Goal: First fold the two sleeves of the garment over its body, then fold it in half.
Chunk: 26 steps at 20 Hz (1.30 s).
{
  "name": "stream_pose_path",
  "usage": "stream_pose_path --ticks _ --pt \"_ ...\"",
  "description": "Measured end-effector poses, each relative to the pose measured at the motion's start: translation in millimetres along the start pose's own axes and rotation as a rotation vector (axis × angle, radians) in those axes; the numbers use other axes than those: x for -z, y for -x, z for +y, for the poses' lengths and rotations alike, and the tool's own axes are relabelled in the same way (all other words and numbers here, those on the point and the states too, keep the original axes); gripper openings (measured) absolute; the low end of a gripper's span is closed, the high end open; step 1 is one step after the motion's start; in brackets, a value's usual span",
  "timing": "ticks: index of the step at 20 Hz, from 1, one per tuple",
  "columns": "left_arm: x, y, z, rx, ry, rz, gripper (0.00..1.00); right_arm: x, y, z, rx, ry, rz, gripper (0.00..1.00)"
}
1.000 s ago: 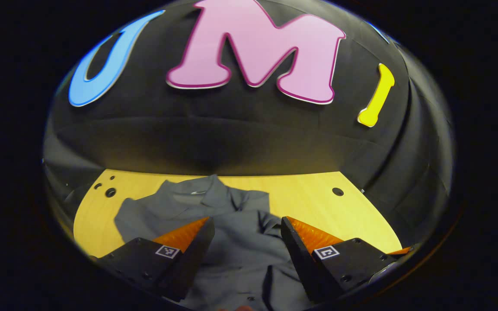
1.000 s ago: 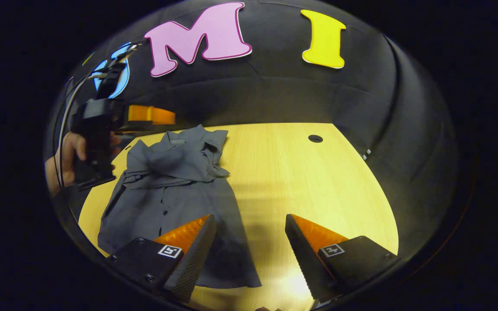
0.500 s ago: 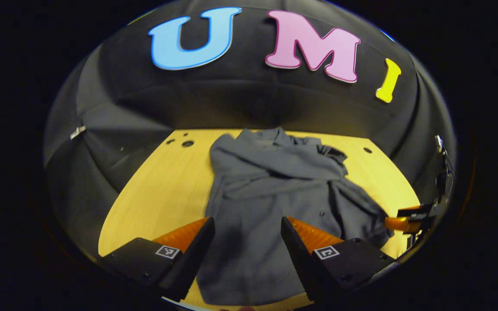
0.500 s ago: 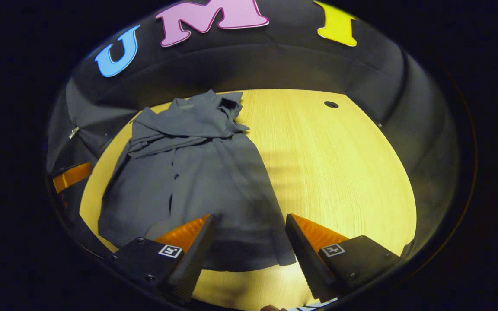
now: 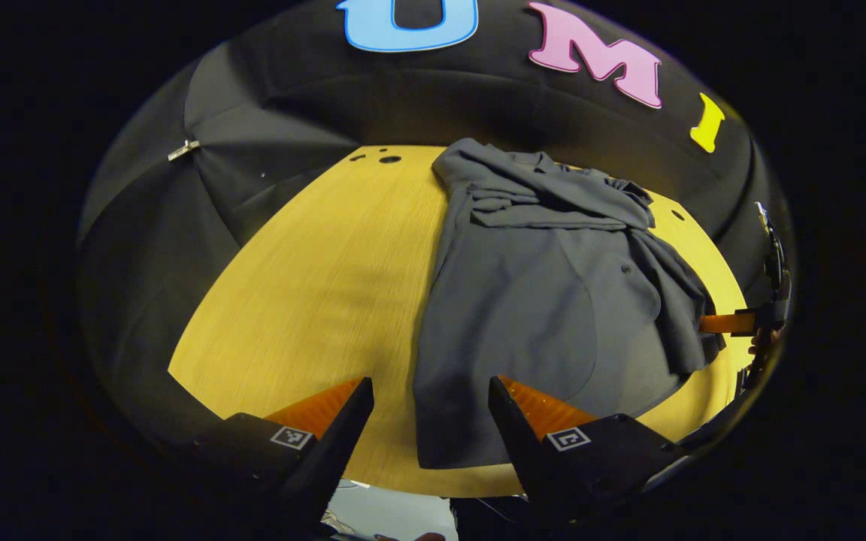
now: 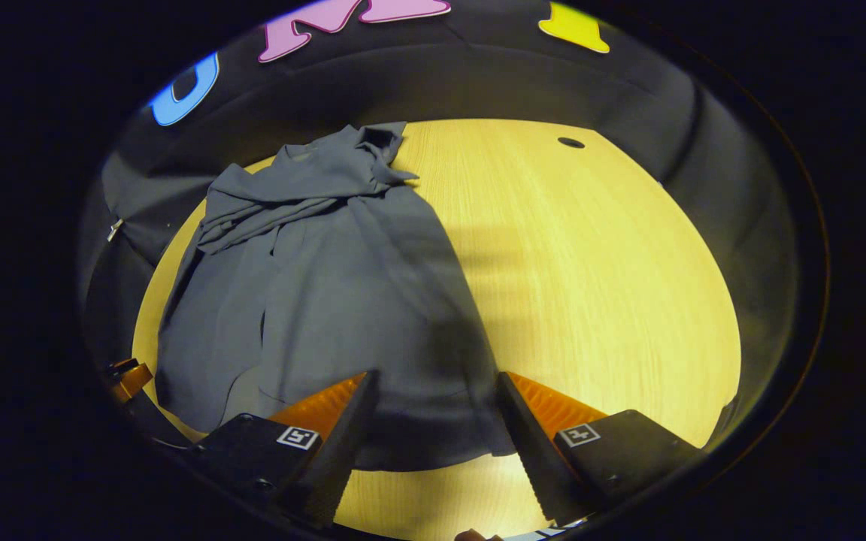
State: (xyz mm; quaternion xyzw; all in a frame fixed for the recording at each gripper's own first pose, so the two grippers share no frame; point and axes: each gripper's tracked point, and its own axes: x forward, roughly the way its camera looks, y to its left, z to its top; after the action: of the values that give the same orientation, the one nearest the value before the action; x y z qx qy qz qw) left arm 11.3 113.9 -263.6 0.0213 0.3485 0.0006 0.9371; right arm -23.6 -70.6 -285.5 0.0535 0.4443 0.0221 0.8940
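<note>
A grey button shirt lies flat on the yellow wooden table, collar at the far end and both sleeves folded across its chest. My left gripper is open above the near hem, whose left corner lies between the fingers. In the right gripper view the shirt spreads to the left of centre. There my right gripper is open over the hem's right corner. Neither gripper holds cloth. The right gripper shows at the shirt's right side, and the left gripper at its left side.
Bare table stretches right of the shirt. Small round holes mark the far left of the tabletop and another hole the far right. The table's front edge runs just beneath both grippers.
Both grippers have drawn back from the collar end toward the near hem. The left one also shifted left. The shirt has stayed in place.
</note>
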Motion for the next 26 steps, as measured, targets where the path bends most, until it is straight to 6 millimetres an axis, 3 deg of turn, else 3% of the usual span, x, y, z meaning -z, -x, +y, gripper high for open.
stream_pose_path --ticks 1,6,8,10,13,14,15,16,17,18,19,20,21,22,24,26 --pt "5.4 -3.7 -0.6 0.003 0.001 0.01 0.97 -3.3 5.3 -0.7 0.011 0.013 -0.025 1.0" --pt "39.9 -10.8 -24.5 0.061 0.022 0.076 0.97 7.4 5.1 42.0 -0.089 -0.01 0.017 1.0" --pt "41.9 -12.0 -28.9 0.064 -0.031 0.084 0.98 10.7 6.6 55.3 -0.114 -0.029 0.031 1.0" --pt "44.0 -15.1 -41.6 0.073 -0.114 0.107 0.97 12.7 2.6 55.6 -0.056 0.022 0.033 1.0" --pt "41.2 -16.8 -61.3 0.09 -0.136 0.121 0.82 16.2 -2.6 62.3 0.019 0.144 0.039 0.96" --pt "39.9 -18.0 -69.6 0.101 -0.146 0.122 0.86 16.6 -4.1 73.0 0.008 0.148 0.036 0.95" --pt "38.5 -19.4 -77.6 0.114 -0.161 0.12 0.85 15.8 -3.1 79.7 0.011 0.155 0.031 0.77" --pt "36.9 -22.0 -85.2 0.122 -0.177 0.116 0.74 18.5 -4.1 87.4 0.005 0.167 0.03 0.6" --pt "36.0 -25.1 -94.5 0.135 -0.188 0.111 0.73 17.4 -4.6 91.6 -0.003 0.183 0.017 0.48" --pt "33.7 -25.9 -102.8 0.148 -0.193 0.108 0.59 18.8 -4.7 96.4 -0.029 0.194 0.017 0.29" --pt "31.7 -27.4 -109.6 0.159 -0.19 0.104 0.55 18.3 -4.3 98.9 -0.044 0.204 0.016 0.21" --pt "29.8 -28.8 -116.1 0.169 -0.179 0.099 0.34 17.4 -4.5 98.0 -0.056 0.197 0.02 0.19" --pt "29.0 -29.4 -120.1 0.174 -0.167 0.097 0.25 17.2 -2.3 98.0 -0.072 0.189 0.024 0.09" --pt "26.4 -30.5 -124.3 0.185 -0.162 0.092 0.15 17.2 -4.6 98.5 -0.083 0.174 0.031 0.09" --pt "24.8 -29.1 -128.8 0.215 -0.143 0.092 0.06 14.8 -5.7 98.1 -0.107 0.148 0.027 0.06" --pt "14.4 -21.5 -128.5 0.225 -0.119 0.06 0.06 10.6 -0.1 99.6 -0.127 0.12 0.014 0.05"
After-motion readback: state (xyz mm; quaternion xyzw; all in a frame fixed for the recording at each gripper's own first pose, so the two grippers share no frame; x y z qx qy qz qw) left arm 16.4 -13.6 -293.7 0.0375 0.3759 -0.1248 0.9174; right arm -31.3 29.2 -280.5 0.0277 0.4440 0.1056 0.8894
